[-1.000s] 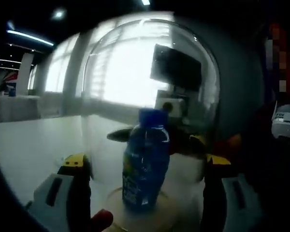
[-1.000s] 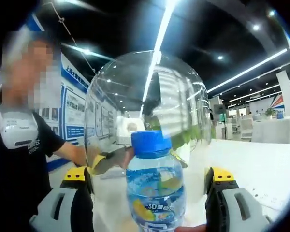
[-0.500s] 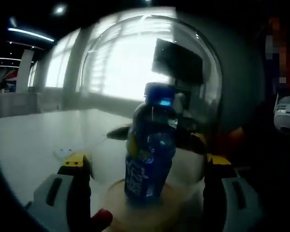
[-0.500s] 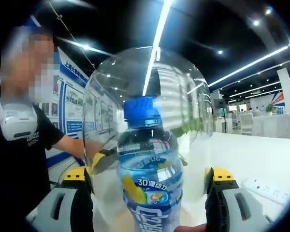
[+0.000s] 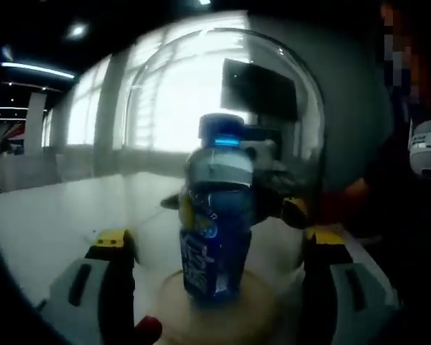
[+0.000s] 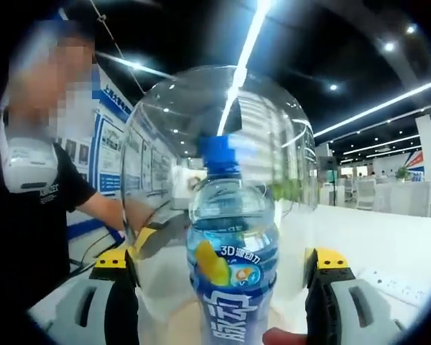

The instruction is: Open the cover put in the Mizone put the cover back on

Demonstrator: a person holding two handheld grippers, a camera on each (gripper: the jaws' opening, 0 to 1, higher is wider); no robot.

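A clear glass dome cover (image 5: 273, 86) stands over a blue Mizone bottle (image 5: 214, 237), which is upright on a round wooden base (image 5: 266, 309). My left gripper (image 5: 217, 241) has its jaws against the dome's two sides, holding it. In the right gripper view the same dome (image 6: 172, 129) surrounds the bottle (image 6: 233, 251), whose blue cap (image 6: 219, 152) reaches up to mid-height. My right gripper (image 6: 223, 262) clasps the dome from the opposite side. Through the glass, each view shows the other gripper's yellow-tipped jaws.
A white table (image 5: 36, 223) carries the base. A white power strip (image 6: 396, 282) lies on the table at the right. A person in a dark shirt (image 6: 36, 215) stands close behind the dome. Bright windows and a dark screen (image 5: 262, 93) are beyond.
The dome has come down around the bottle together with both grippers: the bottle's cap now sits higher inside the glass. The bottle has gone from tilted to upright on the base.
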